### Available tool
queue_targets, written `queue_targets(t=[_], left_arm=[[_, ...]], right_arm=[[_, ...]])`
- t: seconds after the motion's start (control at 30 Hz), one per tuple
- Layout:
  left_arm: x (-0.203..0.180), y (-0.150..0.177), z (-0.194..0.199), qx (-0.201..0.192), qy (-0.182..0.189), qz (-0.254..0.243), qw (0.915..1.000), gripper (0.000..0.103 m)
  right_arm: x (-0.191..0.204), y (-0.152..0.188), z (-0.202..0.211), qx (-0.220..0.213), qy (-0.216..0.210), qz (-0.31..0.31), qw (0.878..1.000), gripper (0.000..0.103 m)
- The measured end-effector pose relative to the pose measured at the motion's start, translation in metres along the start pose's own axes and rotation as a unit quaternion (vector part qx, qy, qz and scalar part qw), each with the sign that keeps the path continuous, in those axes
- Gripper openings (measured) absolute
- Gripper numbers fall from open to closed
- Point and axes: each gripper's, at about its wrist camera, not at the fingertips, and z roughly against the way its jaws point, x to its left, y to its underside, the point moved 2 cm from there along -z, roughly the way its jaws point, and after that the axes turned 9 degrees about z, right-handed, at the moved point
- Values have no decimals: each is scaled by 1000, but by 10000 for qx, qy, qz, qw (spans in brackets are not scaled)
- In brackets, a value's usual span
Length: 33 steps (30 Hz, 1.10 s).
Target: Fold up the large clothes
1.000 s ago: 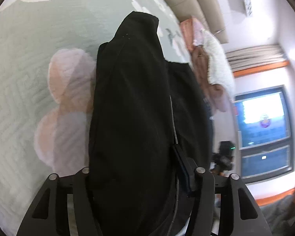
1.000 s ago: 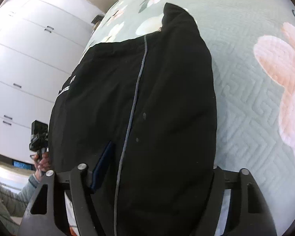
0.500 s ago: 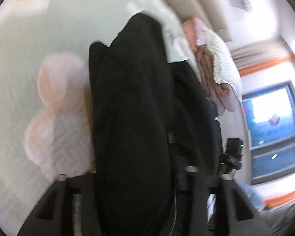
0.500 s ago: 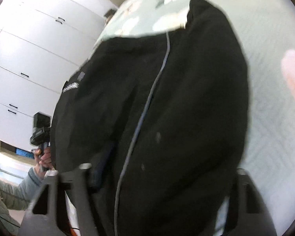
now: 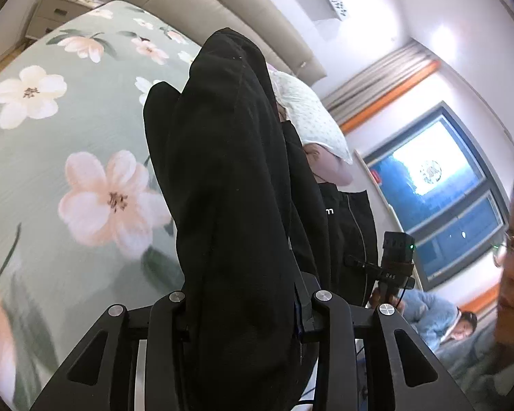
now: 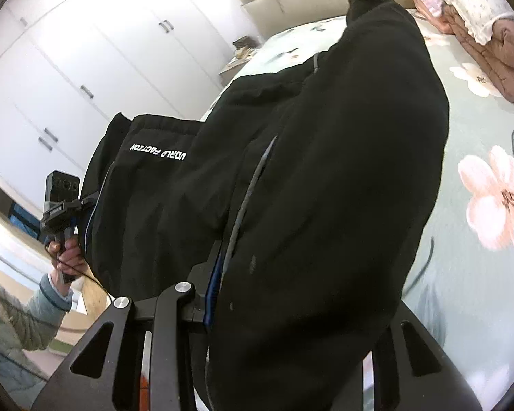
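A large black jacket (image 5: 229,171) hangs bunched between my two grippers above the floral green bed cover (image 5: 51,171). My left gripper (image 5: 243,294) is shut on one thick fold of it, and the cloth hides the pads. In the right wrist view the jacket (image 6: 342,137) shows a grey zip and white lettering. My right gripper (image 6: 298,294) has the fabric pinched between its jaws, which are still closing. The jacket's far end trails down toward the bed cover (image 6: 479,274).
A beige headboard (image 5: 222,10) and a nightstand (image 5: 58,10) stand at the far end of the bed. A pillow and pink quilt (image 6: 479,34) are piled at its side. White wardrobes (image 6: 68,68) line one wall, a window (image 5: 438,188) another. A person's hand (image 6: 65,257) grips the other handle.
Both grippers have risen and carried the jacket up off the bed. Their jaws have narrowed onto the fabric. The headboard, wardrobes and more of the room have come into view.
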Motion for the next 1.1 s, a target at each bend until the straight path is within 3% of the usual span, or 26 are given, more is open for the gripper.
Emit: queue_targets(t=[0.1,0.27,0.4,0.47,0.5,0.57,0.63,0.73,0.8,0.87,0.93,1.07,1.1], left_arm=[[8,24,26,65,-68,-82,9999,37],[21,74,31,56,-307,-218,9993,37],[46,113,17,93,-509,-95,9986,38],[69,126,11,-52,-795,-33,9968,39],[82,125,11,-133,-807,101,9966,41],[122,118,9,-78,-756,857,9934,47],[169,112,8,95,-1013,1763,9791,55],[198,109,26,162,-515,2517,9663,57],[187,109,53,-67,-907,2346,9678,57],[160,110,80,-349,-1537,1753,9718,57],[124,119,101,-574,-2093,1140,9695,57],[56,141,102,-932,-2317,107,9682,57],[48,148,98,-998,-2349,-57,9669,57]], right_arm=[[8,14,-10,193,49,97,9998,41],[36,53,-34,566,151,224,9980,41],[48,88,-68,924,518,349,9938,41],[43,104,-85,1056,974,353,9890,43],[35,107,-88,1014,1077,173,9888,46],[3,111,-86,813,892,-710,9901,48],[-20,116,-85,758,922,-1356,9836,57],[-41,130,-71,625,962,-2075,9715,58],[-34,140,-52,444,906,-2307,9678,65],[-14,142,-33,542,1680,-1928,9652,68],[-1,151,-12,575,2278,-1473,9608,68],[66,141,-11,347,2644,-732,9610,68],[54,153,1,328,2740,-605,9593,68]])
